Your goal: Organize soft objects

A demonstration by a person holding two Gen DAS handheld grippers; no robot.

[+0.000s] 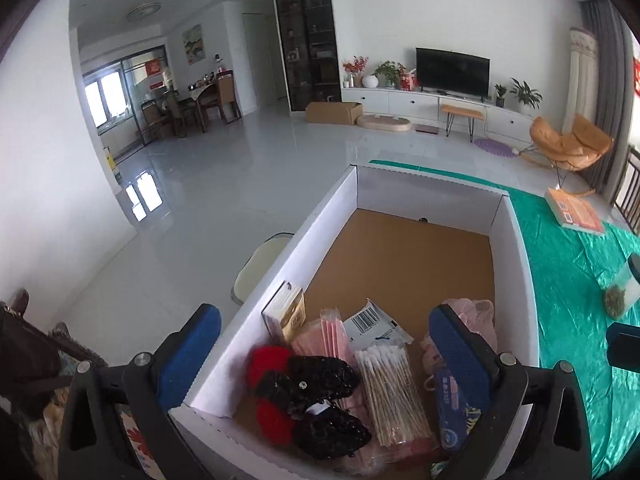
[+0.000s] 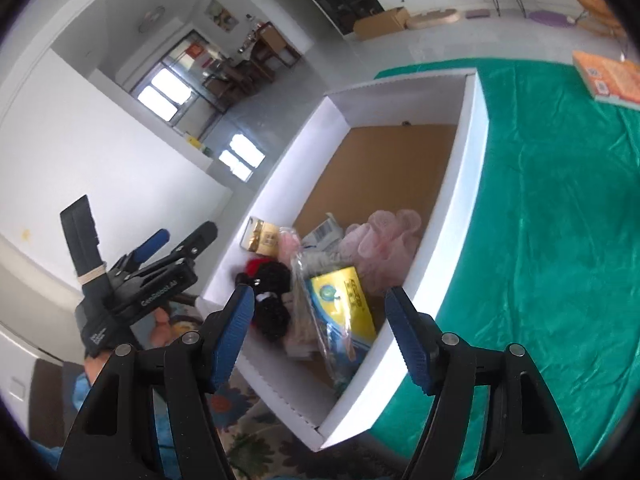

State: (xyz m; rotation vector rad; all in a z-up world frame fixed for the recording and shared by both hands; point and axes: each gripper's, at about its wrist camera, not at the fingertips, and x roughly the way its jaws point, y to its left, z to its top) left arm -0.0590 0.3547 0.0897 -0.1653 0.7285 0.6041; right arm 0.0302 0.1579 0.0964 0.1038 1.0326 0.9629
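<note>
A white box point(image 1: 516, 240) with a brown cardboard floor stands on the table's left end. Its near end holds red and black fluffy hair ties point(image 1: 320, 376), a bag of cotton swabs point(image 1: 392, 392), a pink mesh pouf point(image 1: 480, 312), a small yellow carton point(image 1: 288, 316) and flat packets. My left gripper point(image 1: 324, 356) is open above these, one finger outside the left wall, nothing between the pads. My right gripper point(image 2: 320, 304) is open over the same box point(image 2: 476, 128), above the hair ties point(image 2: 268, 280), a yellow-blue packet point(image 2: 344, 300) and the pouf point(image 2: 384, 240). The left gripper point(image 2: 176, 248) shows at left.
A green cloth point(image 1: 568, 280) covers the table, with an orange book point(image 1: 576, 212) and a clear jar point(image 1: 624, 292) on it to the right. A cream chair seat point(image 1: 260, 268) sits left of the box. Floral fabric point(image 2: 240, 412) lies below the box's near edge.
</note>
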